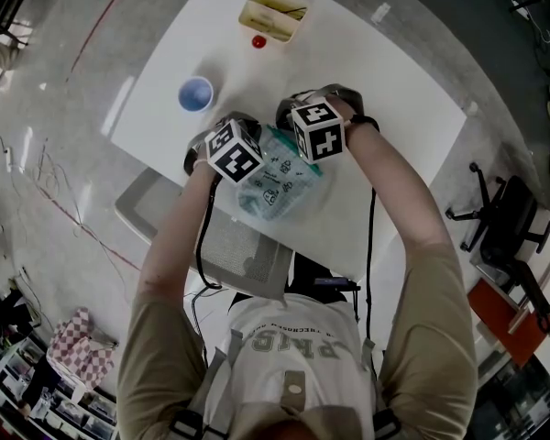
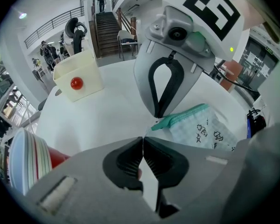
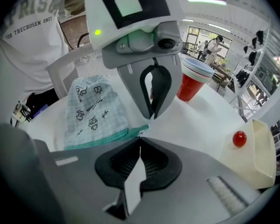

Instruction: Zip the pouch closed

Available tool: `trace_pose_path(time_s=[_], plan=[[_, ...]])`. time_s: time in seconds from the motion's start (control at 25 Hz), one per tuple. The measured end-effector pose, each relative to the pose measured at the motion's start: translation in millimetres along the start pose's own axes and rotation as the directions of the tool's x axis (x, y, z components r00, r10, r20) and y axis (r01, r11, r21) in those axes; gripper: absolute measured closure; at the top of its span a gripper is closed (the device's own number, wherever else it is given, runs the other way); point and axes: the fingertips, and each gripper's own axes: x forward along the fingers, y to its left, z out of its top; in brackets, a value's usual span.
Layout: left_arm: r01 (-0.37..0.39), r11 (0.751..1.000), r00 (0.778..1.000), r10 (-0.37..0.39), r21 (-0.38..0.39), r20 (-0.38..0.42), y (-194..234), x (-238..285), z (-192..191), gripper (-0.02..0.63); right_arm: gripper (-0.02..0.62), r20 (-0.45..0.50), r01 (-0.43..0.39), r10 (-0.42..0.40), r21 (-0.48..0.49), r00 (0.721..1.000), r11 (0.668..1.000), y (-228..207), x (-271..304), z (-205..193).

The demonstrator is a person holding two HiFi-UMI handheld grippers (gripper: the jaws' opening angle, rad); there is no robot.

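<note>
Pouch (image 1: 277, 183): it is lying on the white bench (image 1: 367, 71), near the front edge.
Right gripper (image 3: 140, 137): I am pinching the pouch's teal zipper end, jaws together.
Left gripper (image 2: 143, 139): I am pressing its jaws together, tips just beside that end.

Only legible print is on my shirt (image 3: 30, 45). Right gripper view: large letters "PRIS", cut off at the frame edge, with a smaller line "FOR THECHOSEN ONES" beneath. Head view shows the same large letters upside down. The pouch (image 3: 94, 107) print is small doodles, unreadable.
</note>
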Motion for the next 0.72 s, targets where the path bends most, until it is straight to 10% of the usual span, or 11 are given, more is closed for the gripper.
trace_pose_path(time_s=[0.72], plan=[[0.008,1.000,1.000,-0.008,-0.015,-0.012,-1.7,-1.3,-5.6,0.594,0.591,0.010,-0.011,0.011,0.049,1.000,0.999,13.1,-3.5,-7.6]])
